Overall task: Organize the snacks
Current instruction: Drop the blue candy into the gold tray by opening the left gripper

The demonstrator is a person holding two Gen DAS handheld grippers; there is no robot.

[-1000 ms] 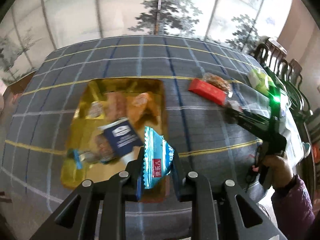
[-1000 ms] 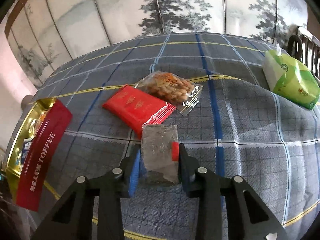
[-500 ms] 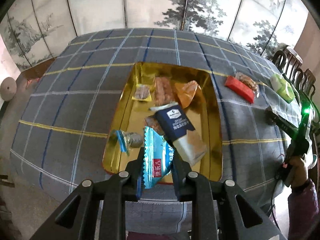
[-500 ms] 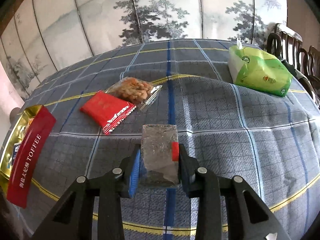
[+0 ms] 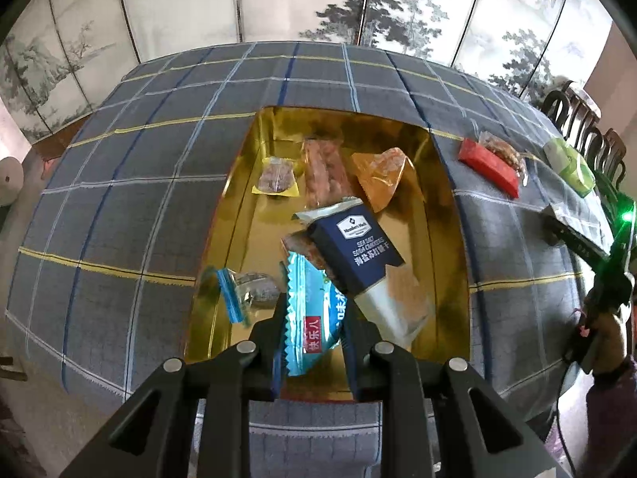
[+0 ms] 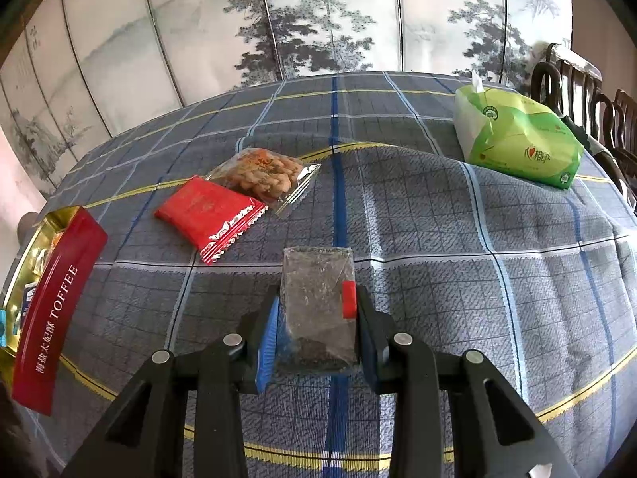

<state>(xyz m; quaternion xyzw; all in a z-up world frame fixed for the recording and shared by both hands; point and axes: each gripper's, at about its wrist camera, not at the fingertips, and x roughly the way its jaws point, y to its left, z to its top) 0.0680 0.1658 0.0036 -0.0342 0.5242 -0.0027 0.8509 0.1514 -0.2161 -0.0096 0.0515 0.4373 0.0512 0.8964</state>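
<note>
Snack sorting on a grey plaid tablecloth point(image 6: 458, 239), painted pine-tree screen point(image 6: 318, 20) behind.
My left gripper point(image 5: 314, 318) grips a blue snack packet point(image 5: 310, 318) above the gold tin tray point(image 5: 446, 207); my right gripper point(image 6: 316, 318) clamps a clear dark-speckled pouch point(image 6: 316, 302).

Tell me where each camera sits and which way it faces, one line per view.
Left wrist: on the left gripper, looking down its fingers into the gold tin; a blue snack packet is clamped; the right gripper shows far right.
Right wrist: on the right gripper, facing across the plaid tablecloth; it clamps a clear packet.
Shared: red packet, green tissue pack, the tin.
</note>
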